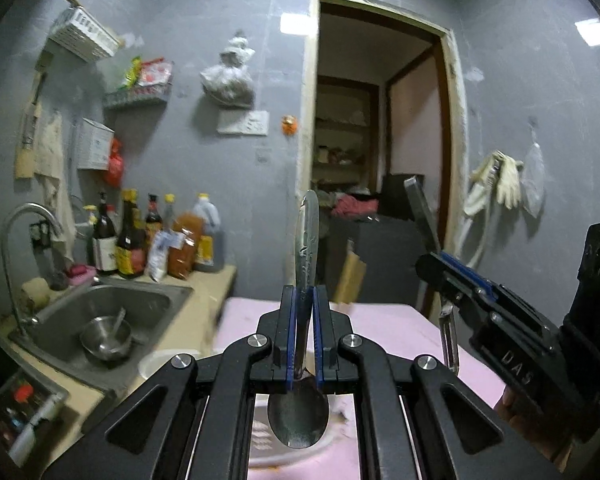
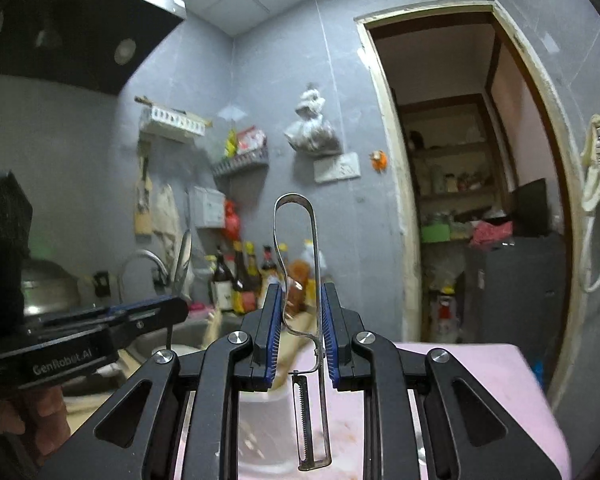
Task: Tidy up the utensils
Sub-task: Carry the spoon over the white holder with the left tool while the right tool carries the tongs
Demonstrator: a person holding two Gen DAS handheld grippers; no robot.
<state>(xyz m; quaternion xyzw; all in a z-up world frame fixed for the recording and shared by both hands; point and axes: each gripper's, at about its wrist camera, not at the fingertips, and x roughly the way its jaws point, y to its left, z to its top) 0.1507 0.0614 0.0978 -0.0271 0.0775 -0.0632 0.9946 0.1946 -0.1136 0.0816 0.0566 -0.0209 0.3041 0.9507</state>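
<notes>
My left gripper [image 1: 304,292] is shut on a metal spoon [image 1: 306,256]. It grips the neck, with the handle pointing up and the bowl hanging below the fingers over a white container [image 1: 268,440]. My right gripper [image 2: 300,292] is shut on a metal peeler [image 2: 300,264]. The looped handle points up and the blade hangs down over a pale container [image 2: 260,440]. The right gripper also shows in the left wrist view [image 1: 432,268], holding the peeler [image 1: 449,332] above the pink table [image 1: 400,332]. The left gripper shows in the right wrist view [image 2: 176,308].
A steel sink [image 1: 112,312] with a bowl [image 1: 106,338] and a tap [image 1: 20,232] lies to the left. Sauce bottles [image 1: 148,240] stand on the counter behind it. A wall rack [image 1: 136,96] and a white basket [image 1: 84,36] hang above. An open doorway [image 1: 376,140] is behind the table.
</notes>
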